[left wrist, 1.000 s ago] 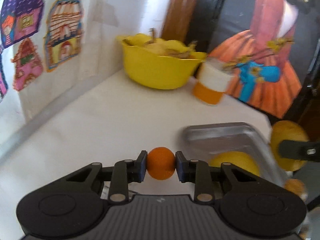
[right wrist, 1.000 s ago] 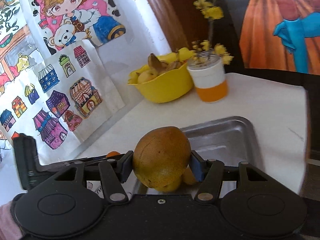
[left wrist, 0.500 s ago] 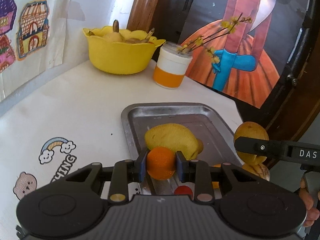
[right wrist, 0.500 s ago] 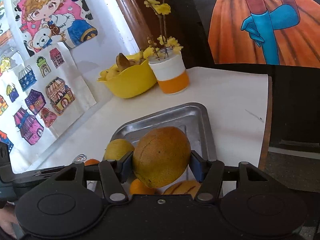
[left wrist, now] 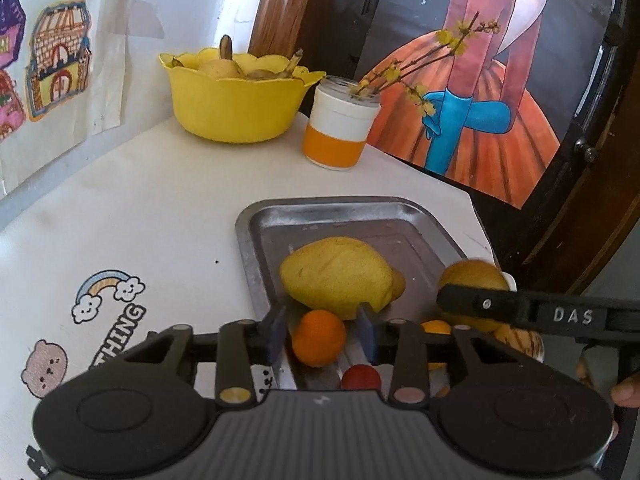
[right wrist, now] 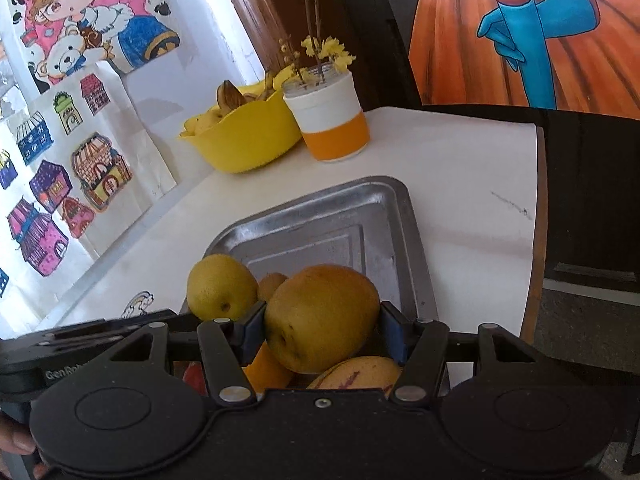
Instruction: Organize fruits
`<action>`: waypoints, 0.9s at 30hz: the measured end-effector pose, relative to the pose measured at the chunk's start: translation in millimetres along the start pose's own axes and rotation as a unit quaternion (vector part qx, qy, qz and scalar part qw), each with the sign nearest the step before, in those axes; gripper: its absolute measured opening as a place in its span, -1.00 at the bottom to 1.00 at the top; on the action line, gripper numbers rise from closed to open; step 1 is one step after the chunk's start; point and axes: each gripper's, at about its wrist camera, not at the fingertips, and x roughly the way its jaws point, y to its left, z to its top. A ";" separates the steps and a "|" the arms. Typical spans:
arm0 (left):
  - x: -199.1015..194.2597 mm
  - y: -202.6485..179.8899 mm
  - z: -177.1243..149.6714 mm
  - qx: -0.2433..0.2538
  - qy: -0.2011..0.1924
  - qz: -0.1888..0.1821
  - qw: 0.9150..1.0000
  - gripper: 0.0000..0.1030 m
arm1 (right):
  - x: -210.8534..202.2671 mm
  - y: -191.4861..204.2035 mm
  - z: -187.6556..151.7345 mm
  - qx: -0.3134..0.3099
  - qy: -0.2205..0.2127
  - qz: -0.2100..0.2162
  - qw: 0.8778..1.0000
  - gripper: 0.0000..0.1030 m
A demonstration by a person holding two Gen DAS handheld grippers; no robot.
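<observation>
Bench (left wrist: 168, 200) first, since it's the biggest thing here: white top, with a yellow bowl (left wrist: 236, 108) of fruit and an orange-and-white cup (left wrist: 338, 128) holding flower twigs at the far end, both well apart from the action. Nearer in sits the metal tray (left wrist: 340, 210), which looks like the place the fruit gets sorted into. Its far half is bare; the near half holds a big yellow mango (left wrist: 336, 272), plus some smaller fruit along the near edge, including a small red one (left wrist: 360, 376).

The right hand-held gripper (right wrist: 322, 330) is clenched on a brownish-yellow pear (right wrist: 320, 316), held above the tray's near end, right over a purple-streaked yellow fruit (right wrist: 360, 372). Best bet for the person: carry it forward to the bare far part before lowering, so it doesn't land on top of the others and roll. Get it down until it's resting, then let go.

The left hand-held gripper (left wrist: 320, 338) has its pads spread, with gaps showing on both sides of the small orange (left wrist: 318, 338), so it's released. The orange seems to be in the tray by the near-left edge, just beside the mango, though contact with the floor is hard to confirm. Pulling straight back without nudging the orange would keep it from rolling.
</observation>
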 end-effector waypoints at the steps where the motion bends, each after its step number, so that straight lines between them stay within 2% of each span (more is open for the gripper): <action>1: -1.1 -0.5 0.2 0.002 0.000 -0.001 1.000 -0.20 | -1.0 0.8 -0.6 -0.002 -0.003 -0.001 1.000 0.22; 5: -8.0 1.1 0.8 -0.005 -0.002 -0.004 1.000 -0.18 | -8.5 4.3 1.7 -0.007 -0.016 0.001 1.000 0.35; 7: -14.4 2.6 1.5 -0.009 -0.009 -0.003 1.000 -0.01 | -14.4 7.5 2.3 -0.011 -0.020 -0.001 1.000 0.40; 9: -23.3 3.6 1.8 -0.014 -0.021 0.002 1.000 0.26 | -20.8 11.0 1.9 -0.016 -0.026 -0.004 1.000 0.49; 11: -31.7 4.8 2.9 -0.018 -0.030 0.004 0.999 0.35 | -29.0 15.3 0.2 -0.020 -0.035 -0.006 0.999 0.56; 14: -45.3 8.5 3.5 -0.027 -0.044 0.011 0.999 0.68 | -42.8 22.1 -2.9 -0.026 -0.052 -0.010 0.998 0.68; 18: -65.1 12.1 3.4 -0.036 -0.068 0.024 0.997 0.92 | -62.8 32.9 -7.3 -0.040 -0.082 -0.021 0.996 0.84; 20: -74.5 13.7 2.3 -0.039 -0.081 0.031 0.996 0.98 | -72.6 38.7 -9.9 -0.046 -0.095 -0.025 0.994 0.92; 27: -102.9 22.4 -6.0 -0.050 -0.097 0.038 0.993 0.99 | -103.6 61.8 -23.9 -0.064 -0.125 -0.031 0.990 0.98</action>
